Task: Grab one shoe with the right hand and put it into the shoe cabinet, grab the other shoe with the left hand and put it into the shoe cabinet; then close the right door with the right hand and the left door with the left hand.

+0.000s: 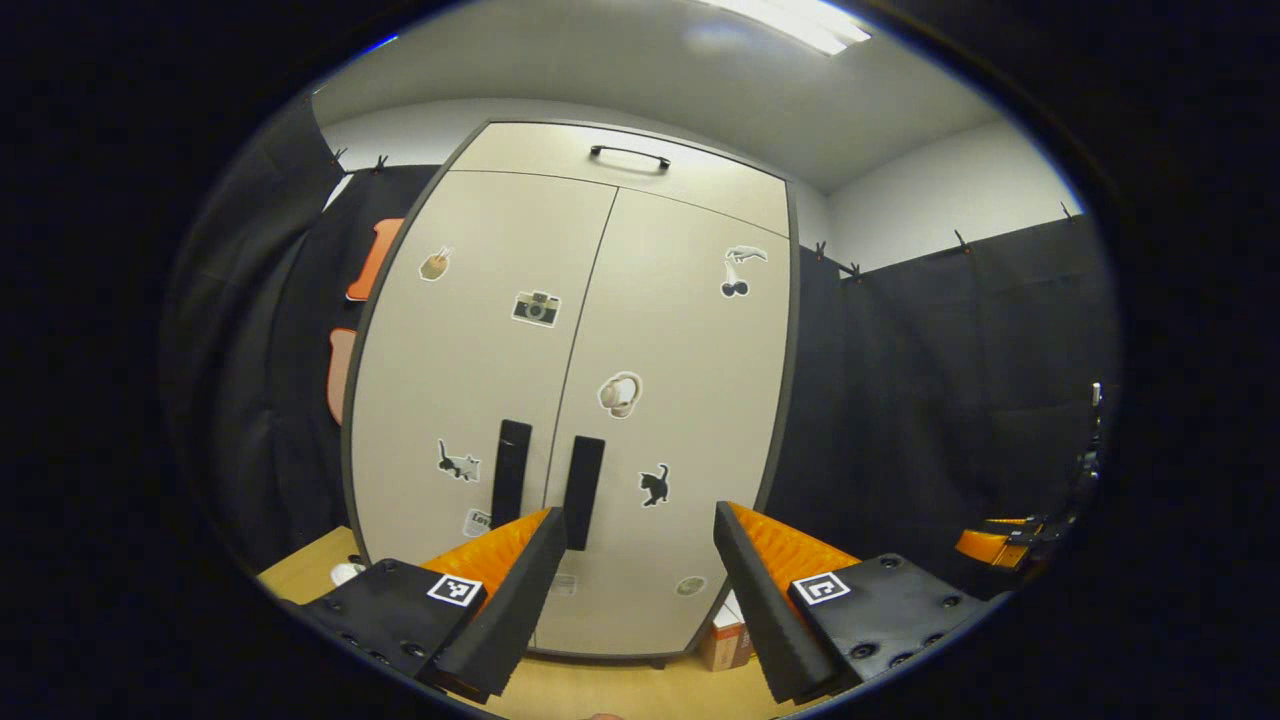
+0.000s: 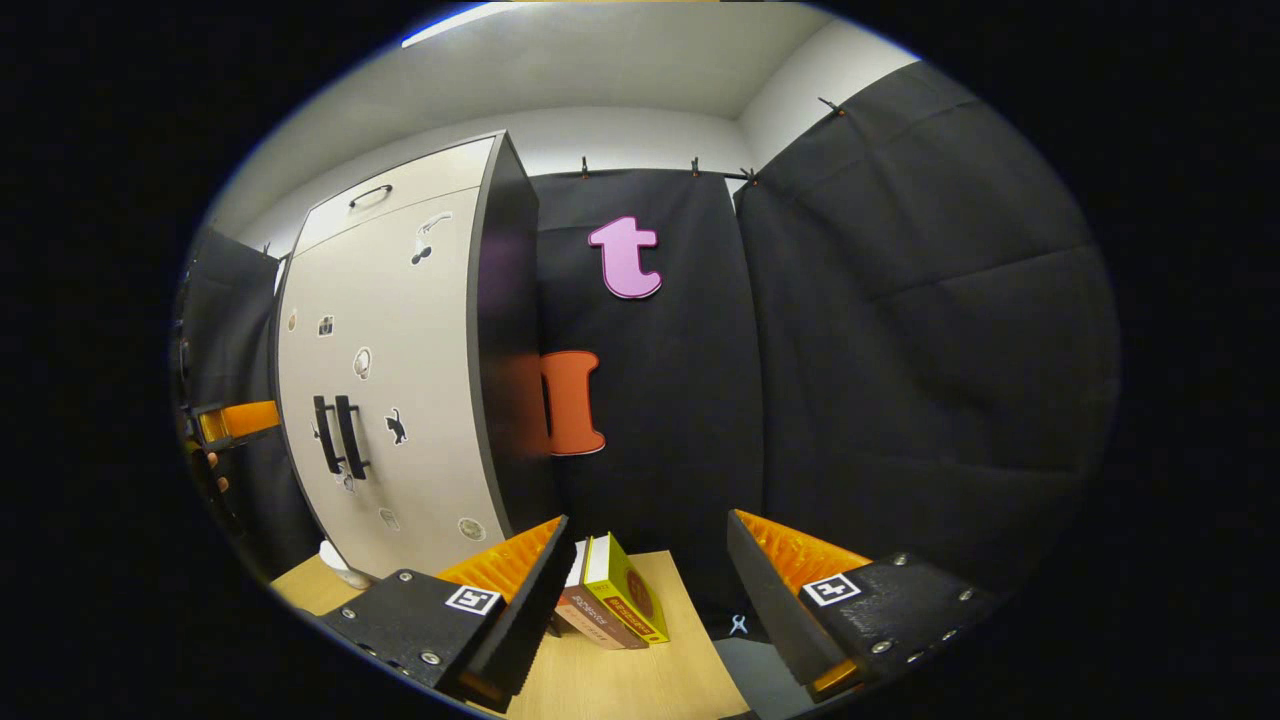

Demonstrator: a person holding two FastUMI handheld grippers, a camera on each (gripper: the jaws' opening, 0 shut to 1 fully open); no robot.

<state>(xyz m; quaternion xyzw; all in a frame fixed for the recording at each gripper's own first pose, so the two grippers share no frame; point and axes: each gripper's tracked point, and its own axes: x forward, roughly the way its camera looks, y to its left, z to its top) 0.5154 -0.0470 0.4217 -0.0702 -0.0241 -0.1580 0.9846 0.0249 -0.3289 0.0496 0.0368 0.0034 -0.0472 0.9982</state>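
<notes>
Left gripper [image 1: 640, 590] is held open and empty before the shut doors [image 1: 580, 400]; right gripper [image 2: 650, 600] likewise. Stiff, light panels are judged — best pushed near the handles [image 1: 545, 475].

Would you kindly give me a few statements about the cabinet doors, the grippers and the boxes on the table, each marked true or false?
1. Both doors of the shoe cabinet are closed. True.
2. The left gripper is shut on a door handle. False: its fingers are spread apart with nothing between them, short of the two dark handles.
3. The right gripper holds a shoe. False: it is open and empty, facing the black cloth beside the cabinet.
4. A few boxes stand on the wooden table next to the cabinet's side. True.
5. The cabinet front is plain. False: small stickers, among them a black cat, dot both doors.
</notes>
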